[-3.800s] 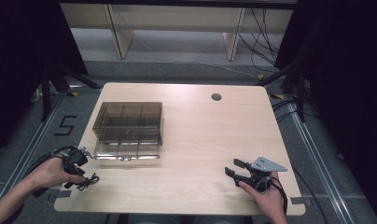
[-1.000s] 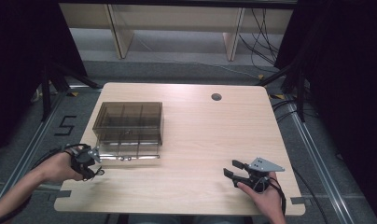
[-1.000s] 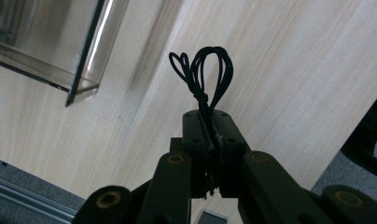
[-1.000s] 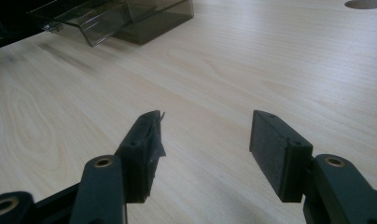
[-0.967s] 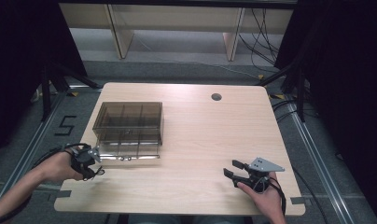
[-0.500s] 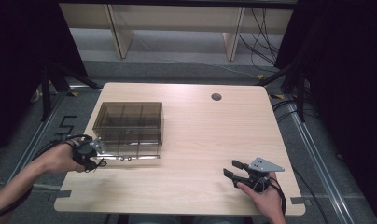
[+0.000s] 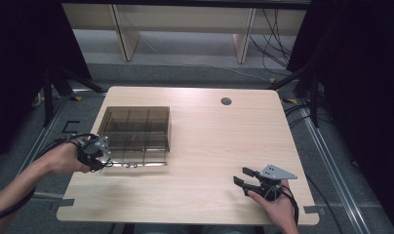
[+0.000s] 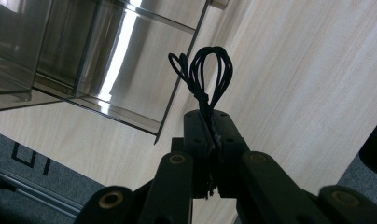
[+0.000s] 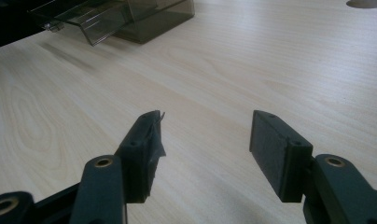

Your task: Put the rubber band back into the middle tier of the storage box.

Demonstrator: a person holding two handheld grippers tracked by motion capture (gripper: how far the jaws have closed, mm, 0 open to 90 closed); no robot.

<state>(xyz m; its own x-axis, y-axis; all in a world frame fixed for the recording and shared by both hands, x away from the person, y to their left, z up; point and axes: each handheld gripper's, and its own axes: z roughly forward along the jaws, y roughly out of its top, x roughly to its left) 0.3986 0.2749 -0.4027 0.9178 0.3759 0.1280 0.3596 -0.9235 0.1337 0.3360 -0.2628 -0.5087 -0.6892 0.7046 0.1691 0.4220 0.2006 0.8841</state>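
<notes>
Left gripper [image 8: 210, 140], fingers clamped on a looped black cord [image 8: 206, 77], beside the compartment box [image 7: 134, 127]; right gripper [image 9: 205, 154] idles, fingers apart. The thin cord could slip free.

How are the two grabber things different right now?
The left gripper has its jaws shut on a bundle of black cord; the right gripper has its jaws wide open, holding nothing. The left one is beside the clear box; the right one sits apart from it. Both have black jaws.
</notes>
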